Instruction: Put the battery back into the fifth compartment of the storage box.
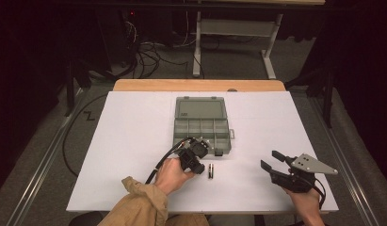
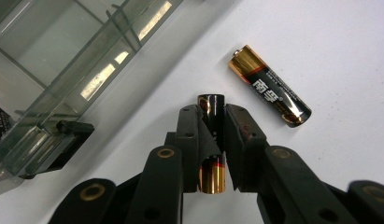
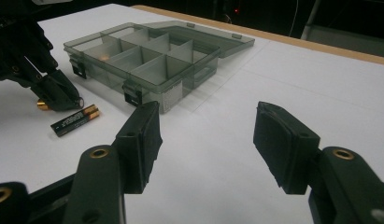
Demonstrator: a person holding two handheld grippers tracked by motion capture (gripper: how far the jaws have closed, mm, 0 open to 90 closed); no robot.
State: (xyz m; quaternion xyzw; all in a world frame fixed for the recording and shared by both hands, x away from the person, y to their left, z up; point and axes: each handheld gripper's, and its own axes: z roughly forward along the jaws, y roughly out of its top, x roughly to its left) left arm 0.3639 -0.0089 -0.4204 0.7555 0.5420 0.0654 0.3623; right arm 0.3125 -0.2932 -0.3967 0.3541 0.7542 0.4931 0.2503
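Left hand-held gripper (image 2: 212, 133): clamped on a battery (image 2: 212, 175) lying on the white surface (image 1: 134, 141).
Second battery (image 2: 270, 86): loose, just beside it.
Compartment box (image 1: 200, 127): lid open, nearby.
Right hand-held gripper (image 3: 208, 149): jaws spread, empty.

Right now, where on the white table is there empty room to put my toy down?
Lots of bare table left of the open compartment box, and more between the box and the right gripper. It is crowded just in front of the box, where the left gripper clamps one battery beside a loose battery.
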